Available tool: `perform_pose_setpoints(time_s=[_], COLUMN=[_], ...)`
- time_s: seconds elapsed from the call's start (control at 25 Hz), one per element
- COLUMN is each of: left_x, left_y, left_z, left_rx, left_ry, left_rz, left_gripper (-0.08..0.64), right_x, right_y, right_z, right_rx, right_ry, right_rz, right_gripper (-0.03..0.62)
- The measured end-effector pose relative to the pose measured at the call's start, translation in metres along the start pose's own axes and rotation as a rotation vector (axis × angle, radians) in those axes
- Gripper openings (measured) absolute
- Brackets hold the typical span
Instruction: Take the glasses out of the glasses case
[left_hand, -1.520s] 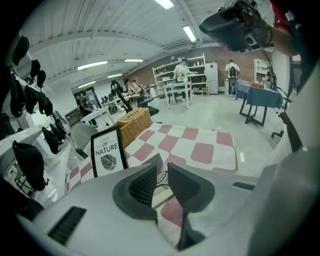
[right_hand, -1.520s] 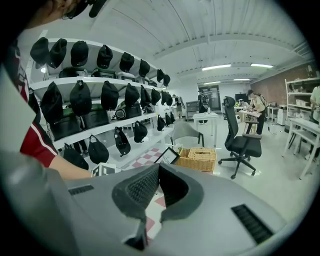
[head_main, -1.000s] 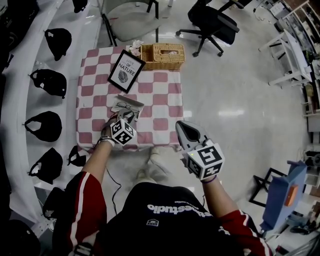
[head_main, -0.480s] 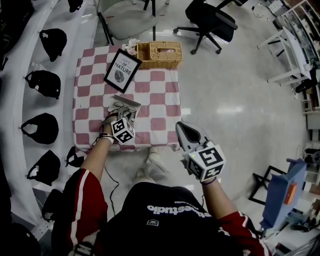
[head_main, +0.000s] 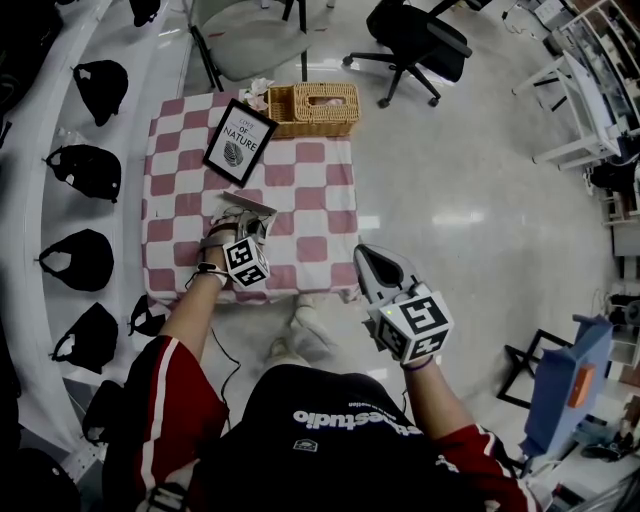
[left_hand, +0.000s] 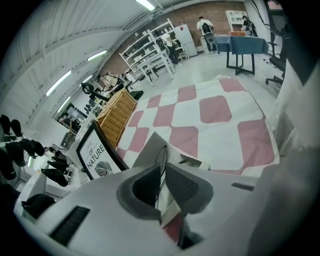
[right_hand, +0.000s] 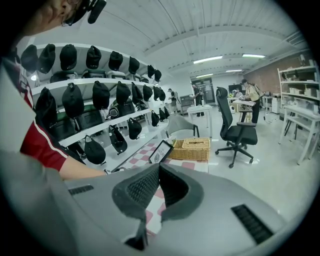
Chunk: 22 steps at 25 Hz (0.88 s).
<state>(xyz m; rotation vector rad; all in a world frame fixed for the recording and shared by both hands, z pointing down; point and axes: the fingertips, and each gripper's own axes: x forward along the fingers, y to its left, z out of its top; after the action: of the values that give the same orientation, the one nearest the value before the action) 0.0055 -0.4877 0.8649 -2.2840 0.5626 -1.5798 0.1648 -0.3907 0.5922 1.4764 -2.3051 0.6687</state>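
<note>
My left tongs (left_hand: 162, 176) clamp the glasses (left_hand: 163, 152) by their thin frame at the open glasses case (left_hand: 148, 150) on the worktop (left_hand: 215, 110). My right tongs (right_hand: 159, 181) are pressed together, empty, off the worktop's near edge.

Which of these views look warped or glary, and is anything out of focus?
Head view: straight lines bend at the edges, and light glares off the floor. Left gripper view: heavy fisheye, black corners, fingers looming over the glasses, sign readable. Right gripper view: same round vignette, bright ceiling lights, nothing clearly blurred.
</note>
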Motion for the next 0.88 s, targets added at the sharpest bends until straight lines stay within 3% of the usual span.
perform_pose_setpoints(time_s=[0.36,0.88], left_x=[-0.012,-0.044], left_y=[0.015,0.022], left_z=[0.002,0.007], left_rx=[0.051,0.034], left_ry=[0.000,-0.017], left_rz=[0.070,0.132], left_gripper=[0.011,0.009], right_x=[-0.004,-0.021], right_y=[-0.003,0.010], right_z=[-0.003,0.003], right_rx=[0.020,0.007], right_ry=[-0.005,-0.037], right_rz=[0.008,0.018], right_gripper=[0.003,0.003])
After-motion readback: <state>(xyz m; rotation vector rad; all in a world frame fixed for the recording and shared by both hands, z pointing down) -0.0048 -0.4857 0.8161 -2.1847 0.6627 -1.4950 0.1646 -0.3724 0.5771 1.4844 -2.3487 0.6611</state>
